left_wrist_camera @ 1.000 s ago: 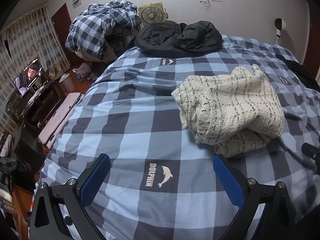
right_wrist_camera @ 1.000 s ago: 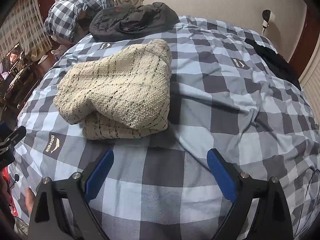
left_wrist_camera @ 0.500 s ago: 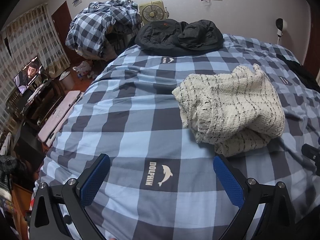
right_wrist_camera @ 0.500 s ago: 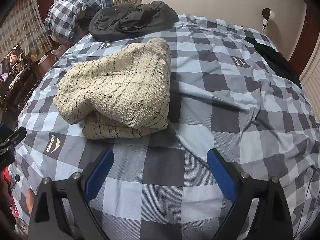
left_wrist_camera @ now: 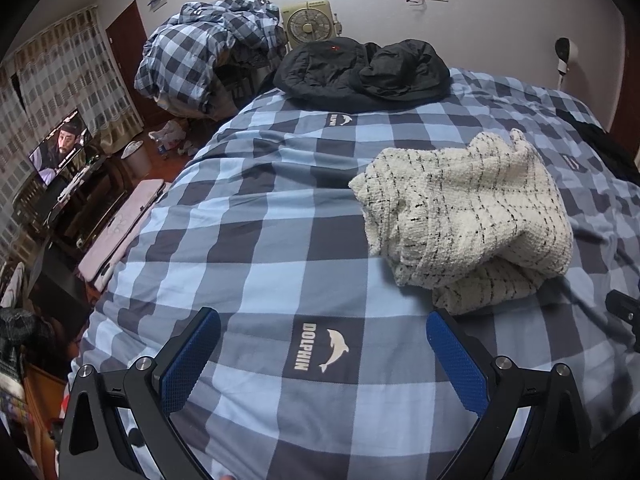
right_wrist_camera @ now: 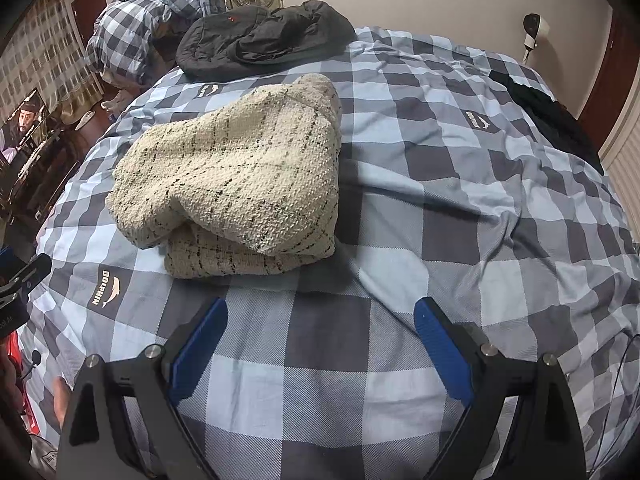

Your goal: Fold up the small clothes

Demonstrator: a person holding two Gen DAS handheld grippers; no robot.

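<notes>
Both grippers, left [left_wrist_camera: 323, 354] and right [right_wrist_camera: 321, 338], gaping wide, holding nothing above the bed [right_wrist_camera: 460, 200]. Sweater [right_wrist_camera: 236, 176] bundled at frame centre-left, right in the left view. Best pinched at opposite edges and spread flat before folding.

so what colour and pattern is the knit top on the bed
Cream with thin black broken grid lines; the knit top shows best in the right wrist view.

White wall [left_wrist_camera: 500, 20] behind a checked bed [left_wrist_camera: 248, 240] — curtains [left_wrist_camera: 52, 80], lit television [left_wrist_camera: 60, 146] at left.
</notes>
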